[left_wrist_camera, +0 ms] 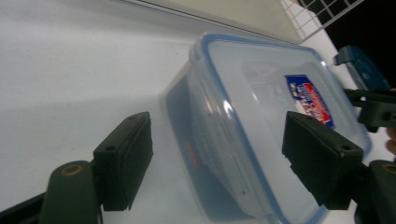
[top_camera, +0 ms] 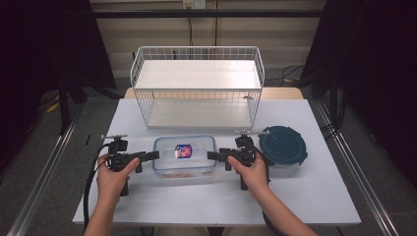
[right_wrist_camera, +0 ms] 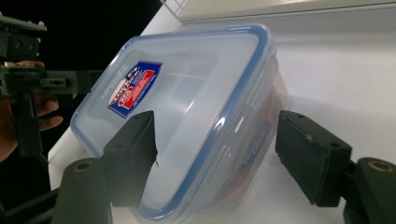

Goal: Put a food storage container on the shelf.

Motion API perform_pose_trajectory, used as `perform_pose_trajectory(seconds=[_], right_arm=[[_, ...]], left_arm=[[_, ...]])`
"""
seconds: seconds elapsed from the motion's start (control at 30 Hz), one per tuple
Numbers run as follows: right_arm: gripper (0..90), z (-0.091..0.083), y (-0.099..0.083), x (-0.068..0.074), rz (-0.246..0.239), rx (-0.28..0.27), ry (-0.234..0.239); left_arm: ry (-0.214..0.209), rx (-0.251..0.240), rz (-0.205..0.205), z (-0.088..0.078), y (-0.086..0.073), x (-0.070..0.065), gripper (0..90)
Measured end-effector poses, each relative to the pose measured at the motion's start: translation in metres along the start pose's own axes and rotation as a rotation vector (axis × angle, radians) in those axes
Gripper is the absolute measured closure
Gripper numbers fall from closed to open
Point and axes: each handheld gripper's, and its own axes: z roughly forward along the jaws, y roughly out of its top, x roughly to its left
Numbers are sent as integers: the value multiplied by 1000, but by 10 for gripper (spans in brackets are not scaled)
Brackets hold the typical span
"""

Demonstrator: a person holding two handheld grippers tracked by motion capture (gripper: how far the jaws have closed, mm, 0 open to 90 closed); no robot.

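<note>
Clear rectangular plastic food container with blue-rimmed lid and red-and-blue label (top_camera: 184, 156), flanked by two handheld grippers.

It stands on the white table (top_camera: 147, 201), in front of the white wire rack (top_camera: 196, 86) and left of a dark teal round lid (top_camera: 282, 144). The left gripper (top_camera: 153, 155) and right gripper (top_camera: 213, 156) each straddle a short end, jaws partly parted; the pads seem just clear of the lid latches, though contact is hard to judge.

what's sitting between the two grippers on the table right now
The clear container with the blue-rimmed lid lies between the left gripper and right gripper, as the high view shows.
</note>
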Motion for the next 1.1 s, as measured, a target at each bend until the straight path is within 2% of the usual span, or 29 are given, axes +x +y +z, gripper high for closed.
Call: perform_pose_trajectory(seconds=[0.07,0.13,0.2,0.3,0.33,0.5,0.57,0.6,0.63,0.77,0.8,0.83,0.9,0.93,1.0,1.1], right_arm=[[289,1,-1,-1,21,-3,-1],[307,0,-1,-3,28,-9,-4],[327,0,-1,-4,24,-3,-5],[338,1,-2,-4,33,-7,2],[341,0,-2,-5,33,-9,1],[358,1,-2,-5,19,-20,5],[358,1,-4,-6,36,-28,9],[358,2,-4,-7,44,-32,16],[358,2,-5,-7,62,-33,17],[349,1,-8,-10,147,-35,33],[341,2,-9,-12,153,-42,36],[341,3,-10,-13,151,-58,35],[348,4,-11,-13,155,-73,44],[353,4,-11,-13,155,-74,43],[402,4,-11,-12,159,-74,48],[428,3,-12,-10,178,-75,47]], left_arm=[[-3,-3,-18,1,0,2,247],[11,4,-7,1,0,3,247],[5,7,1,2,0,4,247],[-2,-21,-17,3,-2,7,235],[-10,-15,-22,3,-2,8,234],[-2,-37,-10,1,-3,9,248],[-18,-55,-2,2,-3,10,248],[-41,-58,-22,3,-4,11,252],[-50,-36,-27,4,-4,12,271],[-58,-51,-49,7,-4,11,310],[-57,-48,-47,7,-5,11,297],[-65,-48,-69,8,-5,11,294],[-81,-50,-83,10,-6,10,289],[-82,-49,-73,10,-7,11,289],[-81,-53,-88,12,-8,10,288],[-90,-71,-112,13,-10,9,294]])
